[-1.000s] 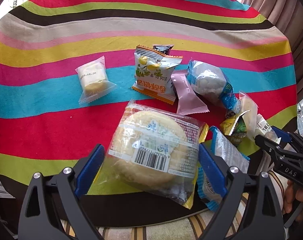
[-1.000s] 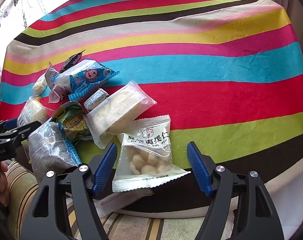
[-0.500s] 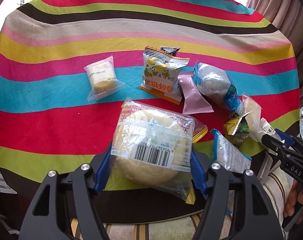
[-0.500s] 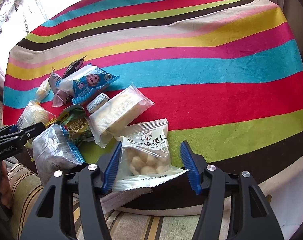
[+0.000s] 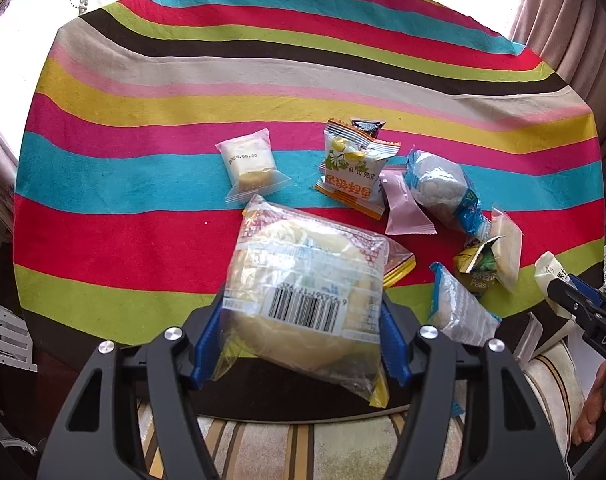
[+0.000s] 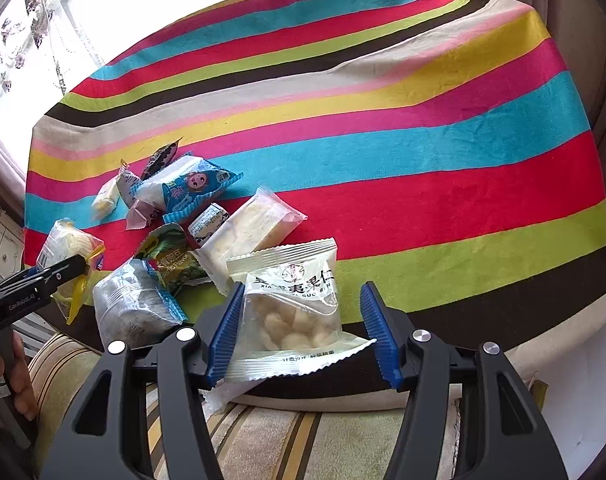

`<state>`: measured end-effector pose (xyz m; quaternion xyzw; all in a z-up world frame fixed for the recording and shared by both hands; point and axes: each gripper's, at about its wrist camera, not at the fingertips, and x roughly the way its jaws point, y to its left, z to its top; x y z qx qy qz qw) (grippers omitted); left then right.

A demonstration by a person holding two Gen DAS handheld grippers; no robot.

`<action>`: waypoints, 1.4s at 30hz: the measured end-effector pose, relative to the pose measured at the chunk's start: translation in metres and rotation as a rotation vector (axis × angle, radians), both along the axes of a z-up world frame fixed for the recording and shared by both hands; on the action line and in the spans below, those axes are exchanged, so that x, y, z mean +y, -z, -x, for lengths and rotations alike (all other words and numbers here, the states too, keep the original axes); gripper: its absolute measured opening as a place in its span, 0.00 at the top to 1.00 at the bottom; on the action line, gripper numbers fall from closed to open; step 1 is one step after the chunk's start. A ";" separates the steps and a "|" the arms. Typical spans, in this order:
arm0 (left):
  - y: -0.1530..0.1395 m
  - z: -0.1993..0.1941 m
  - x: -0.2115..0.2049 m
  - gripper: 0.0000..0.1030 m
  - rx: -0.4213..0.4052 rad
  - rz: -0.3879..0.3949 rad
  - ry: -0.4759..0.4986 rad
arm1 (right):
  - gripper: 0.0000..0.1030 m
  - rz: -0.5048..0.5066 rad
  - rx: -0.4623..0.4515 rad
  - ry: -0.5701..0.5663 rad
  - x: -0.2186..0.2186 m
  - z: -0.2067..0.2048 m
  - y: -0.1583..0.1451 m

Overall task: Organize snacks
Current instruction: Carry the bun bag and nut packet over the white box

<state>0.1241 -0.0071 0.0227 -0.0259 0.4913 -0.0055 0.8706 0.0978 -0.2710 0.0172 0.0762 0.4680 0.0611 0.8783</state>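
The left gripper has its blue pads pressed on both sides of a large round pale pastry in a clear plastic wrapper with a barcode label, held above the near edge of the rainbow-striped tablecloth. The right gripper holds a white and clear crimped sachet of pale round nuts over the same edge; its left pad touches the film, while the right pad meets only the bottom seam, so I judge the grip light.

Both packs look light and crinkly. The pastry is soft and would crush or crumble under a hard squeeze, so across its wide middle is the sensible place to take it. The sachet's slick film could slide, so pinching through the lumpy contents seems safer than the flat seam.

A second ago both sets of jaws stood wide around these packs, which lay on the cloth; now they have narrowed onto them and both packs are raised slightly. The remaining snacks, among them a small frosted square cake packet and a blue pig-printed packet, lie unchanged
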 end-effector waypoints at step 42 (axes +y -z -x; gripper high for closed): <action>-0.014 0.086 -0.338 0.37 -0.037 -0.157 0.749 | 0.45 -0.213 -0.020 0.507 -0.261 0.150 0.026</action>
